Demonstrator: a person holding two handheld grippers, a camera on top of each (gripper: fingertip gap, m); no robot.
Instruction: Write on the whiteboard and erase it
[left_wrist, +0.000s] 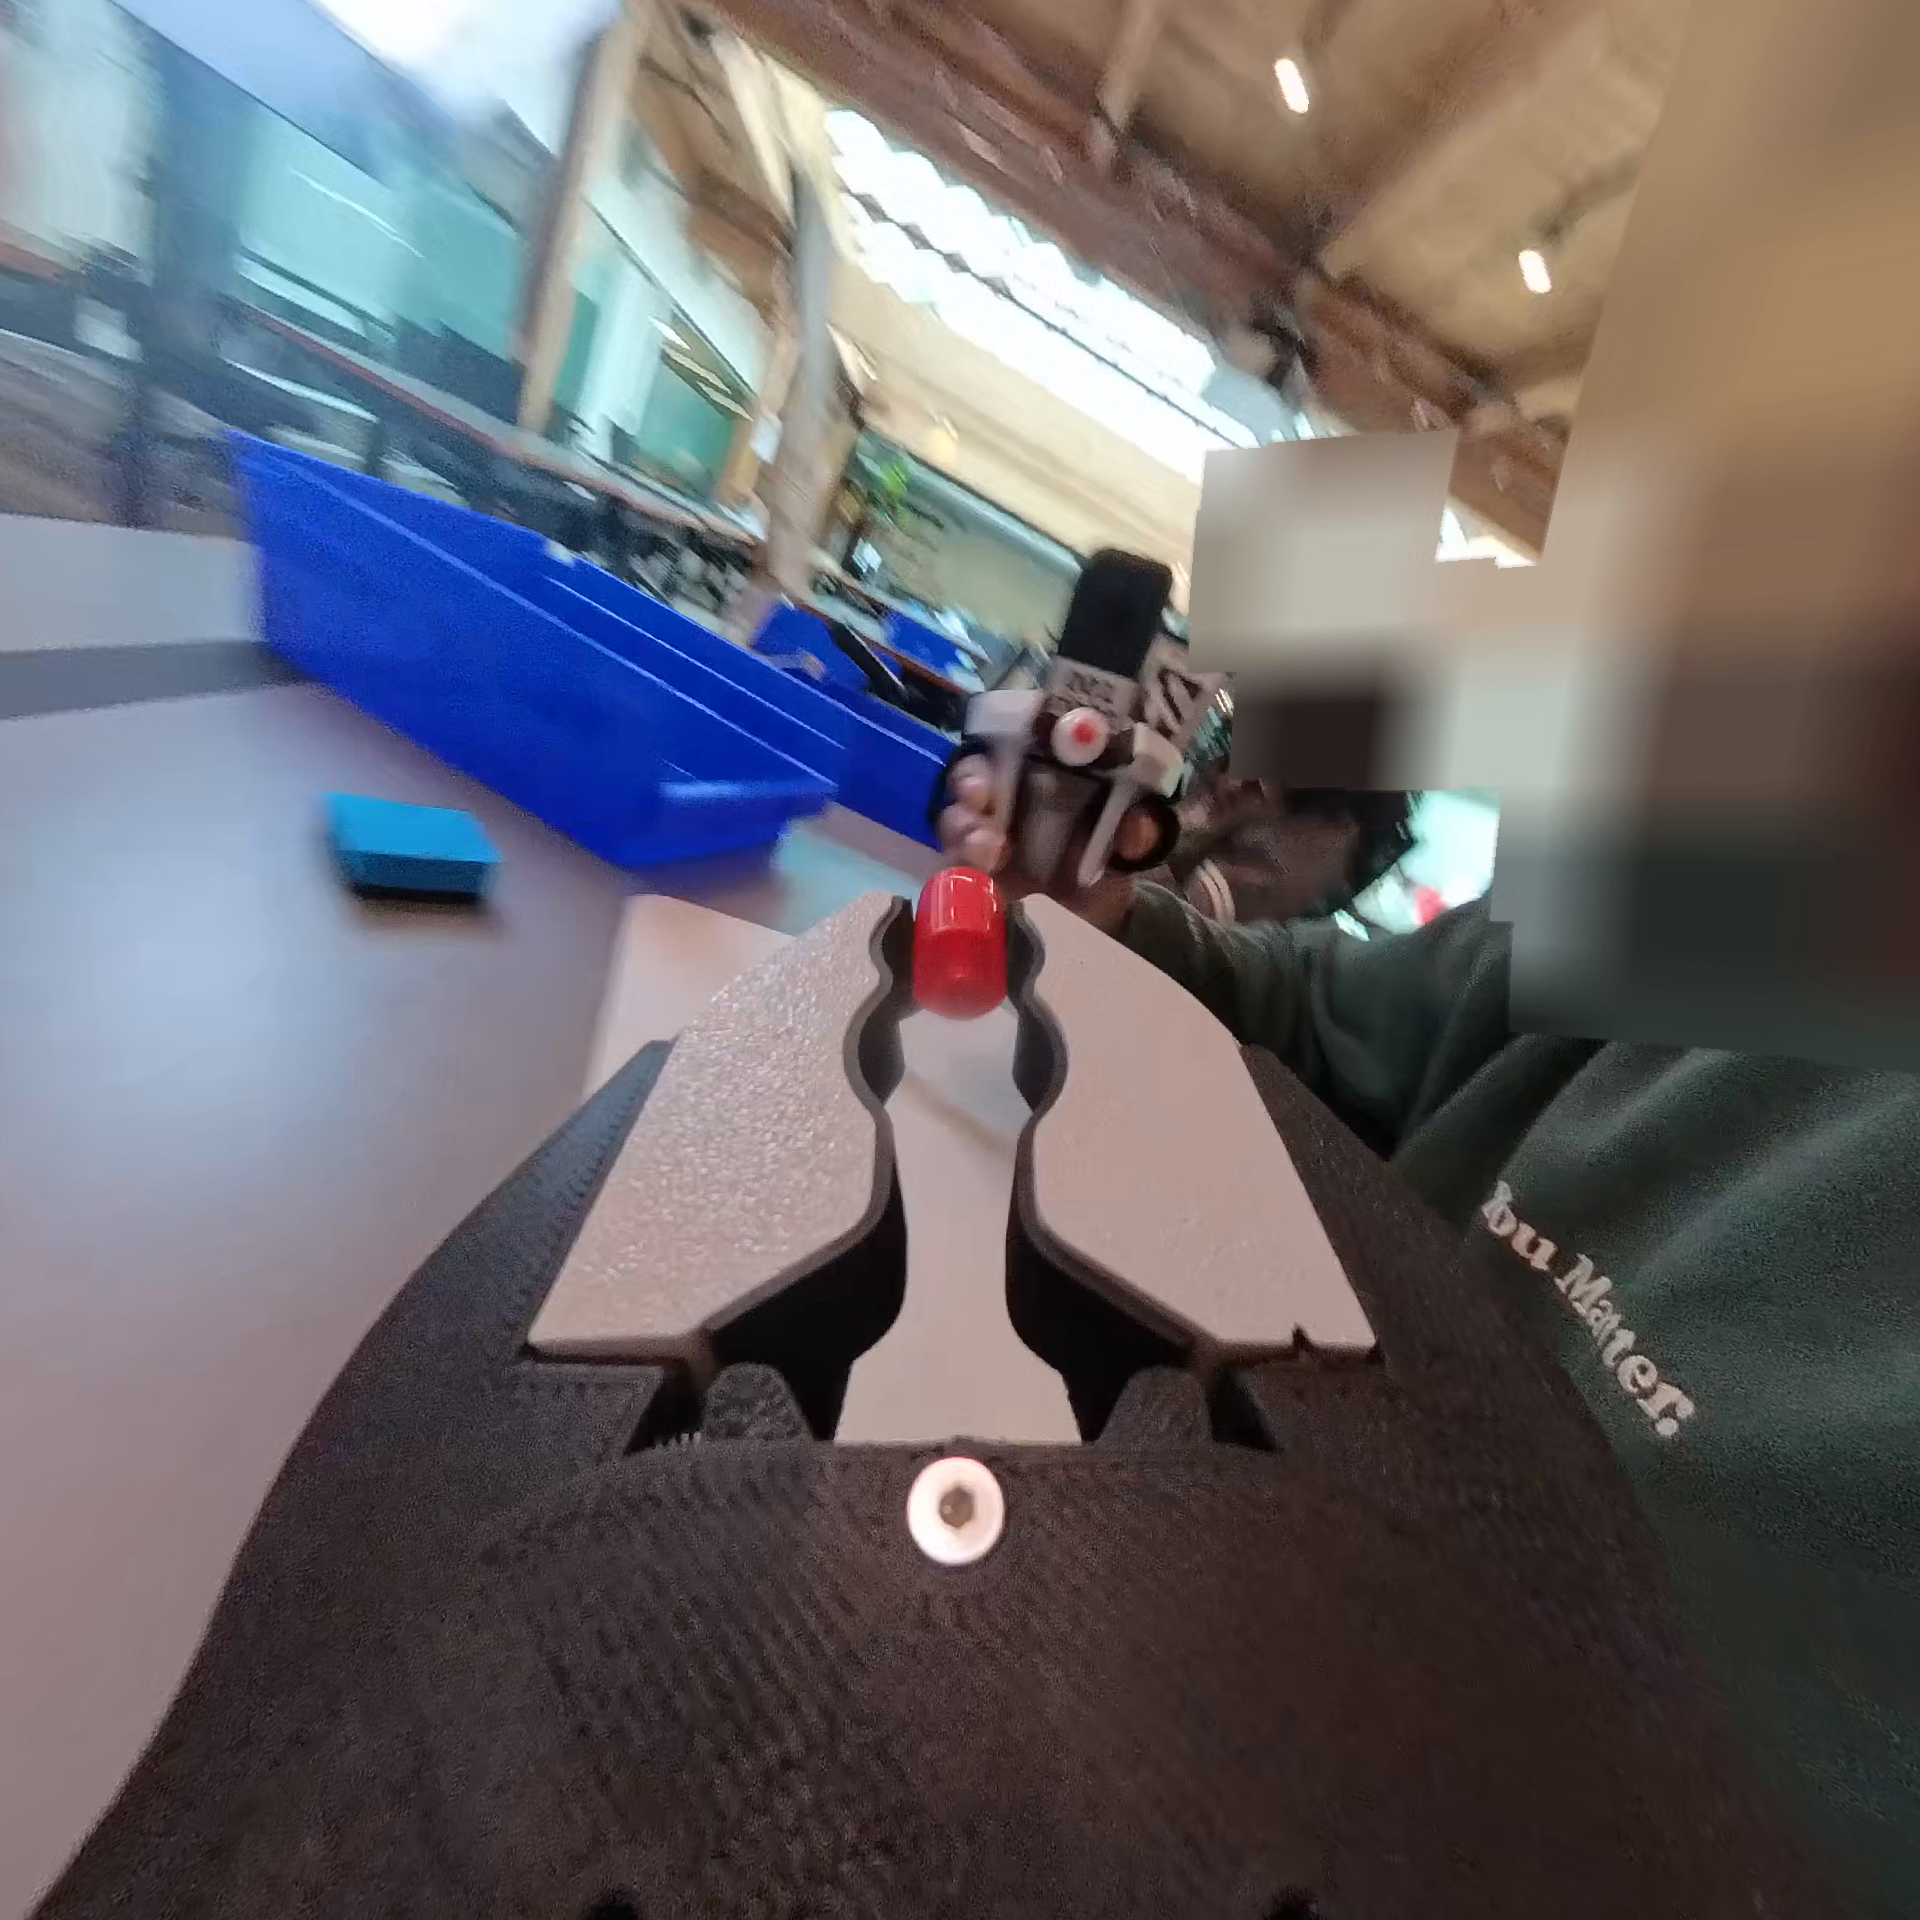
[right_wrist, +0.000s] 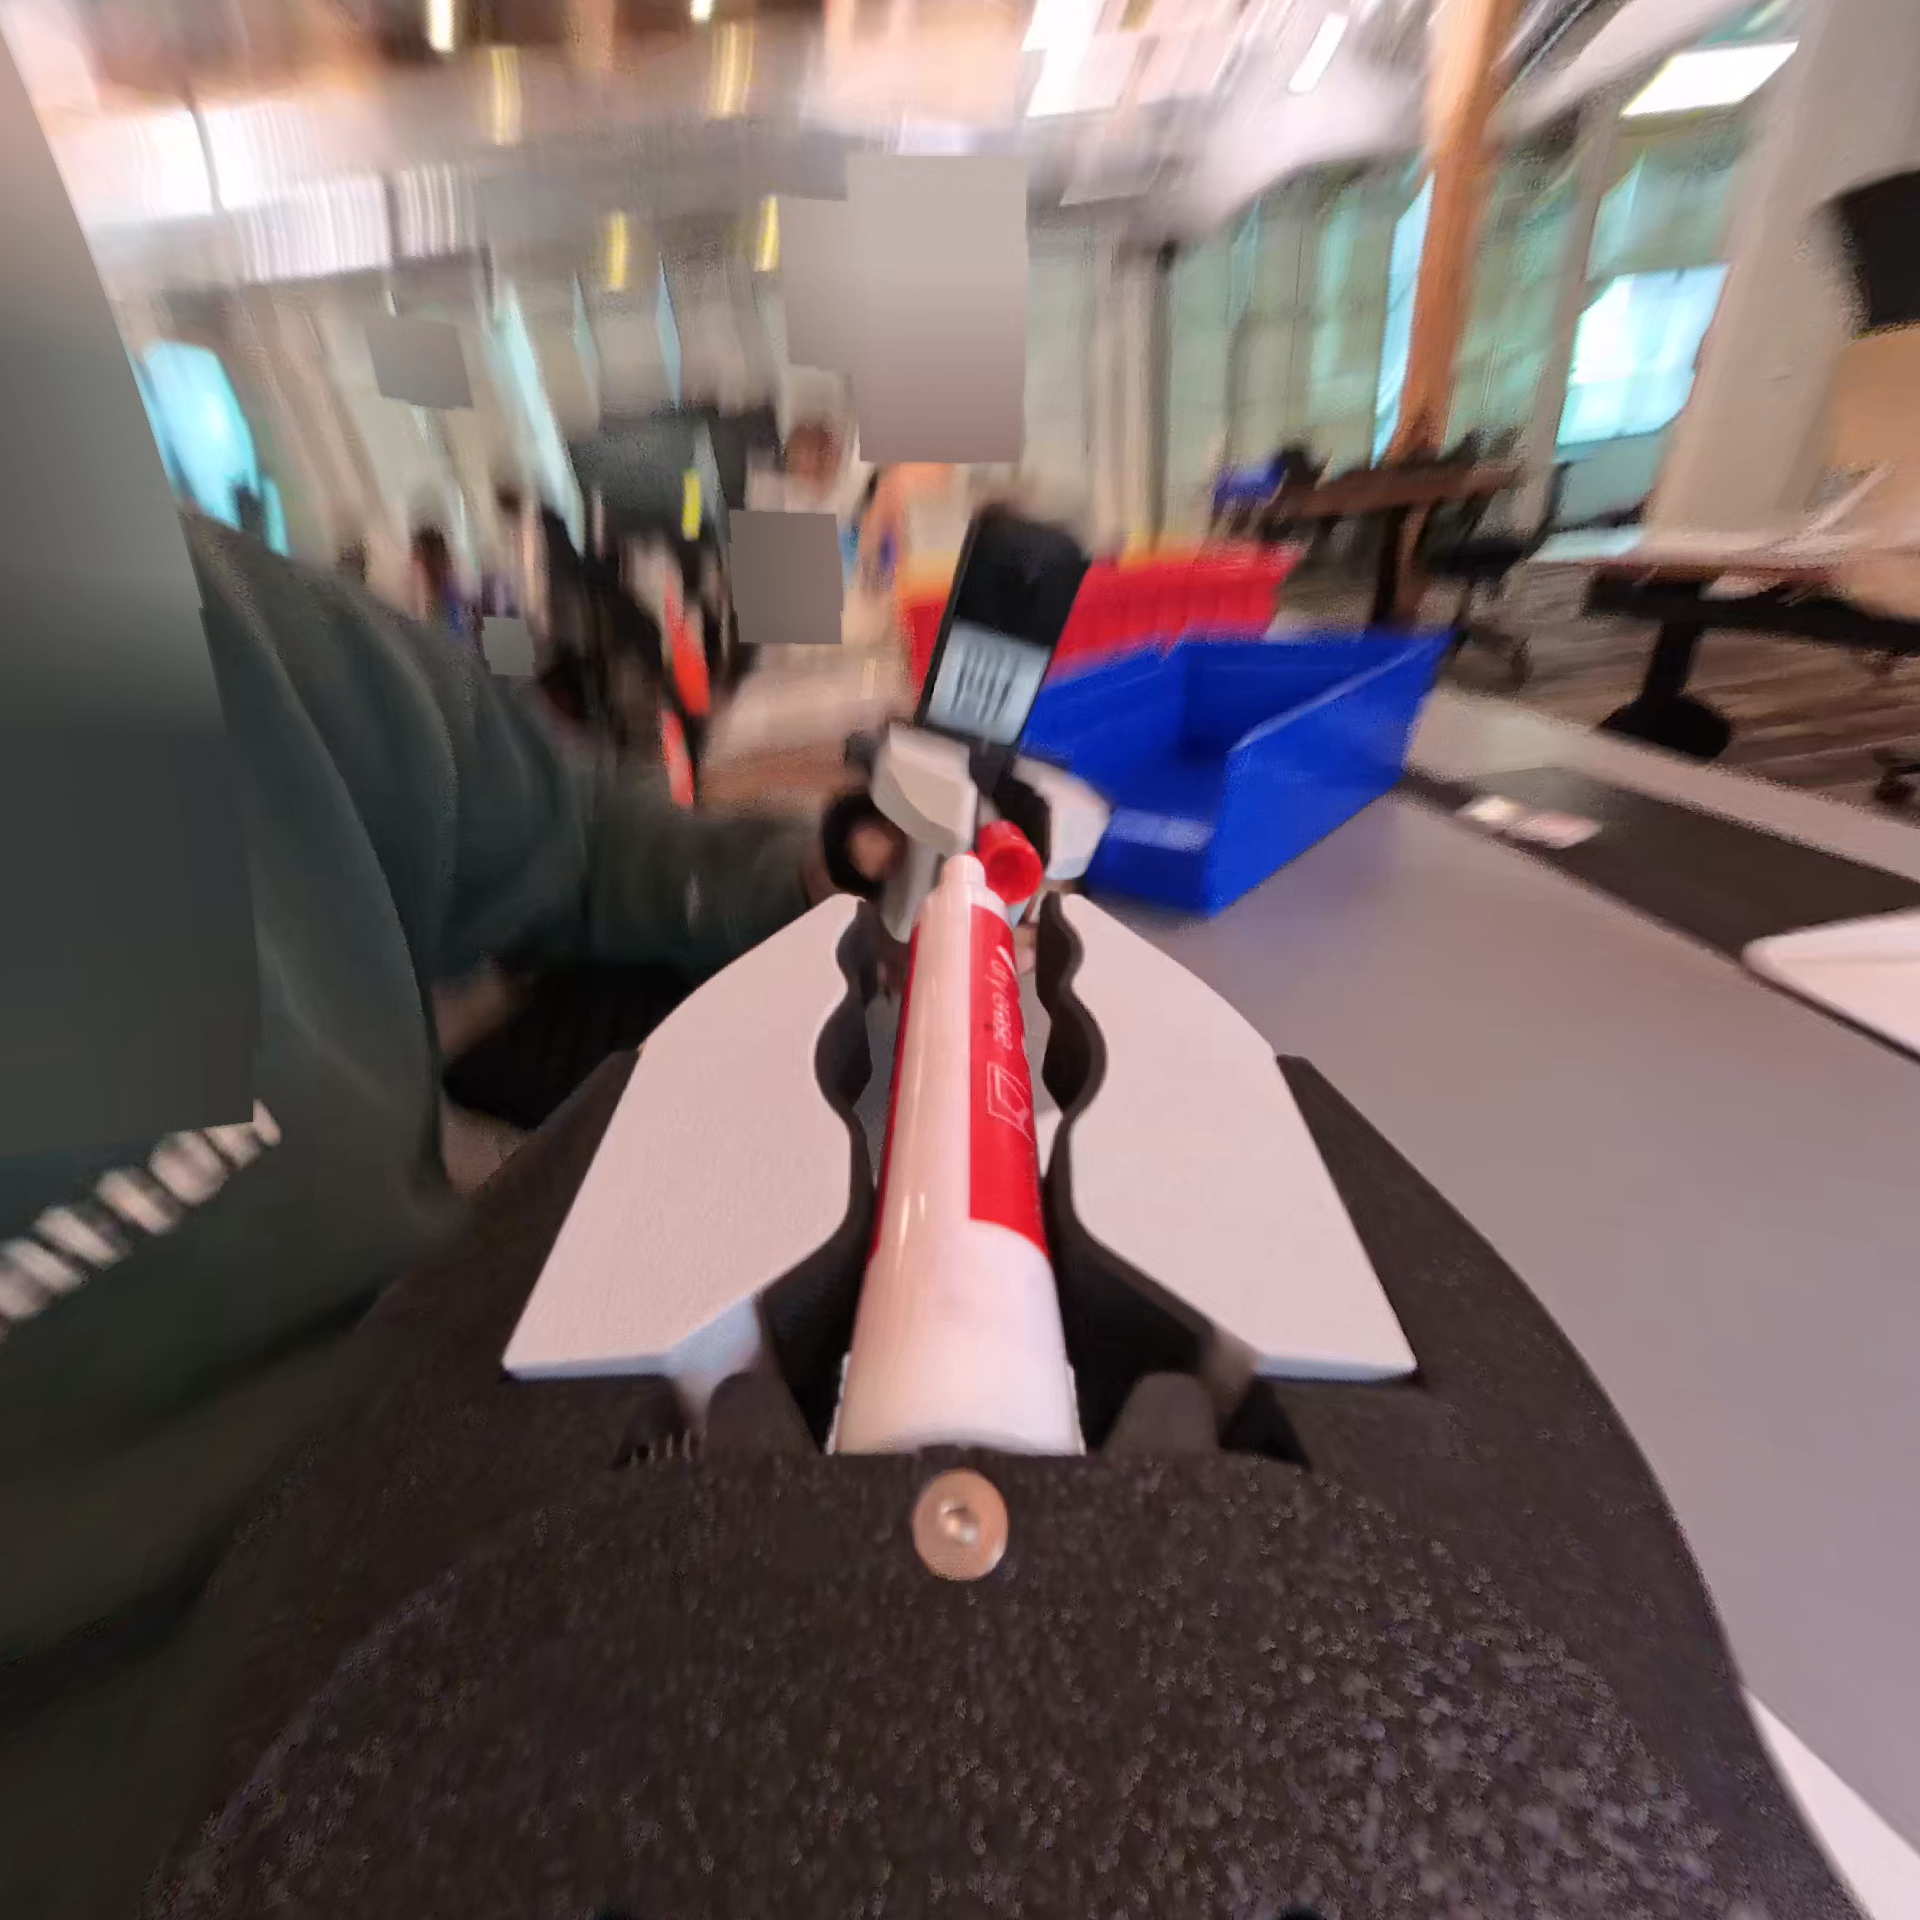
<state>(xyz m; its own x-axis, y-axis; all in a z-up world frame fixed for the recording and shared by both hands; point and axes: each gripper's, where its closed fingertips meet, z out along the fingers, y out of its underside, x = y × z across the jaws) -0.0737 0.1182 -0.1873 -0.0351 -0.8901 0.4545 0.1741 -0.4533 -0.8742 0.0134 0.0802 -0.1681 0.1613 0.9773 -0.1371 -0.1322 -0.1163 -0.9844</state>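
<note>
Right tongs (right_wrist: 951, 925) clamp my marker (right_wrist: 961, 1153), left tongs (left_wrist: 956, 940) clamp its red cap (left_wrist: 958, 958); crooked pulling could fling either.

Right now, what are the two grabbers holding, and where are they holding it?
The right gripper holds the marker by its white barrel. The left gripper pinches the red cap between its fingertips.

Left wrist view sits low over the counter (left_wrist: 187, 1039), looking along its fingers straight at the right hand-held gripper (left_wrist: 1070, 821). Right wrist view faces back, close on the left hand-held gripper (right_wrist: 977, 831). Both share the blue bins (left_wrist: 540, 675) (right_wrist: 1247, 769) along the counter's far edge.
</note>
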